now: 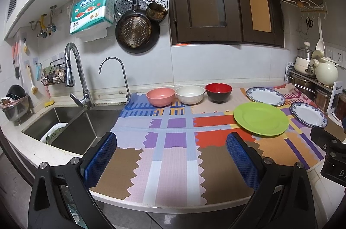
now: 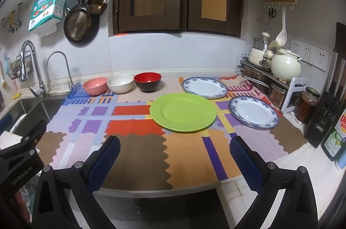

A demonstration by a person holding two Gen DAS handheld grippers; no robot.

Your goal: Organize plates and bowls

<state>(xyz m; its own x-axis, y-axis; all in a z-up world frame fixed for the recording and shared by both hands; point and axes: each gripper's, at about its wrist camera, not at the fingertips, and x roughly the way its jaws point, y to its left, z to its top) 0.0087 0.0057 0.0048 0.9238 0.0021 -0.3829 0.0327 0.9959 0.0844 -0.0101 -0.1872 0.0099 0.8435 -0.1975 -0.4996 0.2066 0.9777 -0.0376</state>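
1. Plates and bowls: all untouched on the patterned mat (image 2: 134, 155); nothing stacked yet.
2. Left gripper (image 1: 170, 155) and right gripper (image 2: 175, 155): fingers spread wide, empty, hovering at the counter's near edge, probably staged for a first pick.
3. Green plate (image 2: 183, 111) lies nearest the right gripper, likely the stack base.
4. Two blue-rimmed plates (image 2: 204, 87) (image 2: 253, 111) sit behind and right of it, apart.
5. Pink bowl (image 1: 160, 96), white bowl (image 1: 190, 94) and red-black bowl (image 1: 218, 92) stand upright in a row by the wall, ready for nesting.
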